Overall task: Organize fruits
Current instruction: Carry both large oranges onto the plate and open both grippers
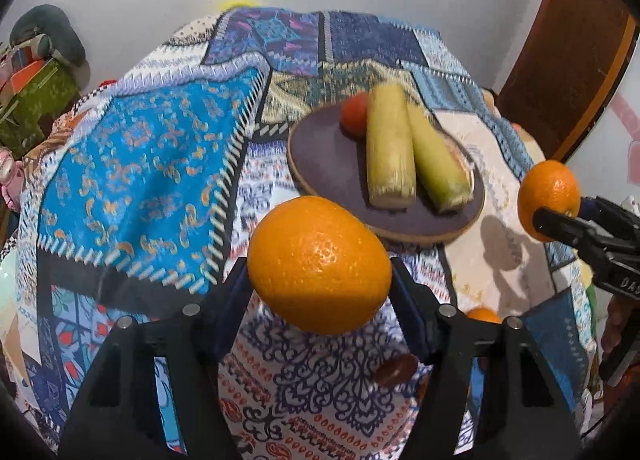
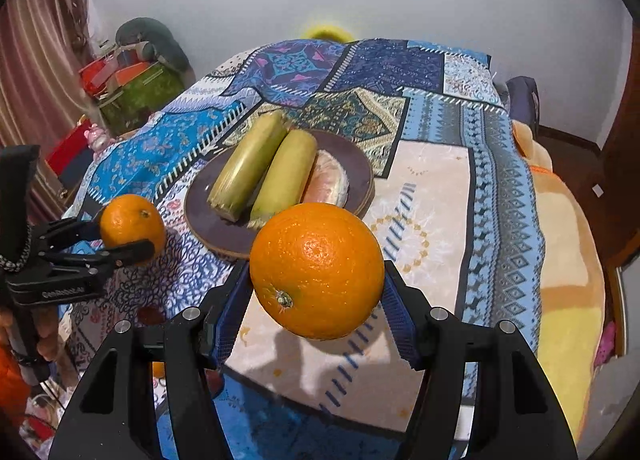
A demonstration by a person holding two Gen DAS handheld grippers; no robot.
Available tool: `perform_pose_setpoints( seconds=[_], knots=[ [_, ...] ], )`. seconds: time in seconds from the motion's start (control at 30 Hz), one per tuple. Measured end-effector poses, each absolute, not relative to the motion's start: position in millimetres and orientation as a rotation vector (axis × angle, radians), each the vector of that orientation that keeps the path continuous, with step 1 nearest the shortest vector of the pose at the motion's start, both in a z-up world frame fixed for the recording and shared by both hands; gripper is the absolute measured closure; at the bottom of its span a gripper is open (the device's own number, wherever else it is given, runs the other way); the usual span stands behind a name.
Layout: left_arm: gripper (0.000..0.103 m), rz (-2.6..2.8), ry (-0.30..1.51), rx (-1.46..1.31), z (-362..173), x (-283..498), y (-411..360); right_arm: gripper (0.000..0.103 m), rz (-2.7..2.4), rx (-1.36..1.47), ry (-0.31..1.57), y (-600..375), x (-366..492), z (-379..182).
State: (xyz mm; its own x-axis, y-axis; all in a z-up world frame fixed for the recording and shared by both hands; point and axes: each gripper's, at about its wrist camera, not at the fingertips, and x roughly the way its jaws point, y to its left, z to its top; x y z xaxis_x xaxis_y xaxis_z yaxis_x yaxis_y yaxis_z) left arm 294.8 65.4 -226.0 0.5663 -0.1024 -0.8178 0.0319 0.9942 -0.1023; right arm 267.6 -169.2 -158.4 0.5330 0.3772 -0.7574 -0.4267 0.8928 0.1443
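Note:
My left gripper [image 1: 320, 272] is shut on an orange [image 1: 318, 264] and holds it above the patterned cloth, near the front of a dark round plate [image 1: 328, 156]. My right gripper [image 2: 316, 276] is shut on a second orange [image 2: 316, 270], held above the cloth in front of the same plate [image 2: 360, 168]. The plate carries two green corn cobs [image 1: 390, 148] [image 2: 264, 172], a red tomato [image 1: 355, 114] and a pale peeled fruit piece [image 2: 328, 180]. Each gripper shows in the other's view, with the right gripper's orange [image 1: 548, 198] and the left gripper's orange [image 2: 132, 224].
A patchwork cloth [image 1: 152, 164] covers the table. A brown date-like item [image 1: 396, 370] and a small orange [image 1: 482, 316] lie near the front edge. Boxes and a cushion [image 2: 140, 76] stand at the far left. A wooden door [image 1: 568, 48] is at the right.

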Motion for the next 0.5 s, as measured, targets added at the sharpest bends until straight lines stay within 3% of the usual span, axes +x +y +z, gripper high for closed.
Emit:
perform_pose_setpoints(
  seconds=[0.5],
  knots=[
    [0.036,-0.083,0.914,-0.077,-210.3,344.5,61.9,0.043,0.461,-0.056,0.82,-161.1,310.5,-139.6]
  ],
)
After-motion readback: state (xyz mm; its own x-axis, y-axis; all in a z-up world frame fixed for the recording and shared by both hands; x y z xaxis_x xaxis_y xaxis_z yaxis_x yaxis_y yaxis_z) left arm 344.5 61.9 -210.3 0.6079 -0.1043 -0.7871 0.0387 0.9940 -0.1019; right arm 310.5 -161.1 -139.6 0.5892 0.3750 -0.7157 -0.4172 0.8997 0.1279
